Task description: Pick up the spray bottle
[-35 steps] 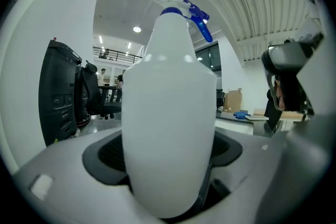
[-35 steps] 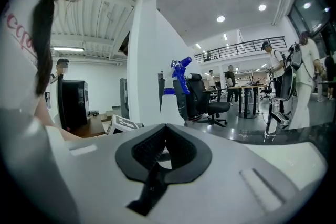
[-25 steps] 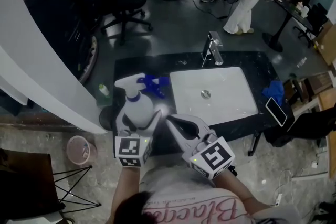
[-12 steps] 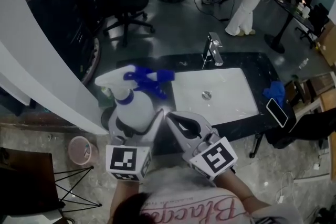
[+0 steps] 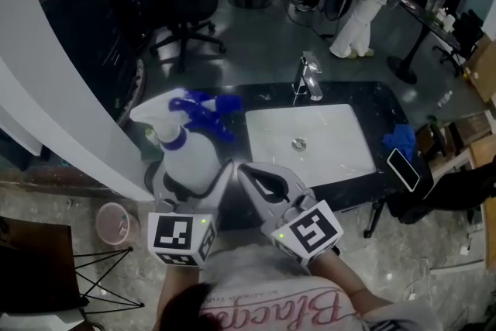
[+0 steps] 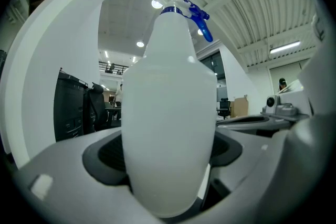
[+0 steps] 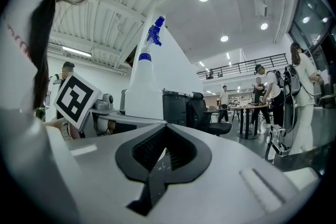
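Observation:
A white spray bottle (image 5: 191, 159) with a blue trigger (image 5: 208, 109) stands upright between the fingers of my left gripper (image 5: 194, 176), which is shut on its body and holds it above the left end of the black counter (image 5: 381, 98). The bottle (image 6: 168, 128) fills the left gripper view, wedged between the dark pads (image 6: 107, 157). Just to the right, my right gripper (image 5: 248, 174) is shut with nothing in it, its tips close to the bottle. Its jaws (image 7: 165, 152) meet in the right gripper view, with the bottle (image 7: 144, 86) to their left.
A white sink (image 5: 337, 137) with a chrome faucet (image 5: 308, 77) is set in the counter. A blue cloth (image 5: 401, 138) and a phone (image 5: 403, 169) lie at its right end. A pink bin (image 5: 115, 222) stands on the floor left. An office chair (image 5: 182, 8) and people stand behind.
My left gripper has risen with the spray bottle, which now looks larger and nearer the camera. The right gripper has stayed about where it was.

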Demonstrator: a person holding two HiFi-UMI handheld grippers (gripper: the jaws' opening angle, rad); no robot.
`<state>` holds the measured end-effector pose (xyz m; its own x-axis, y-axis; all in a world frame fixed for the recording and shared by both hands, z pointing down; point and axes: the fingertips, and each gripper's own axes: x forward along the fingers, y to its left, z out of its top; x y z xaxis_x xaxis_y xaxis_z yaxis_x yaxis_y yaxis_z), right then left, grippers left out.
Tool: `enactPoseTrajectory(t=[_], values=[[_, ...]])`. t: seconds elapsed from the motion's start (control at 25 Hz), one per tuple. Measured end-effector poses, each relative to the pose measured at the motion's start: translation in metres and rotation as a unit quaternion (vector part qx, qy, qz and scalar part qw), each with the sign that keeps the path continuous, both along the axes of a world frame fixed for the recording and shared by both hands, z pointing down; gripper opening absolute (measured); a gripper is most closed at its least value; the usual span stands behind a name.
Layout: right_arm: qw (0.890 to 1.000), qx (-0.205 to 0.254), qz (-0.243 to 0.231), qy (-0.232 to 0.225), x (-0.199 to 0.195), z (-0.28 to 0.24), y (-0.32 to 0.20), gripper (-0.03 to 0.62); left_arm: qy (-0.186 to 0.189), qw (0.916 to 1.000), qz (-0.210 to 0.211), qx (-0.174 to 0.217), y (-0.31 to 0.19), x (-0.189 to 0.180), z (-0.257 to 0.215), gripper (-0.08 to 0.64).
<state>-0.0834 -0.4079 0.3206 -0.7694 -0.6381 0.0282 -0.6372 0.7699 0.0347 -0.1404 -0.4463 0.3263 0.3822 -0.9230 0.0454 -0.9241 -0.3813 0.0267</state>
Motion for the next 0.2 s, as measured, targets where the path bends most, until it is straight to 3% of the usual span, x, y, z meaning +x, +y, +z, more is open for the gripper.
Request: enactPoseTrajectory(t=[0.2], values=[[1.000, 0.001, 0.007, 0.010, 0.0068, 0.0033, -0.0033, 0.000, -0.002, 1.0000, 0.003, 0.004, -0.0020, 0.0046, -0.0054, 0.408]])
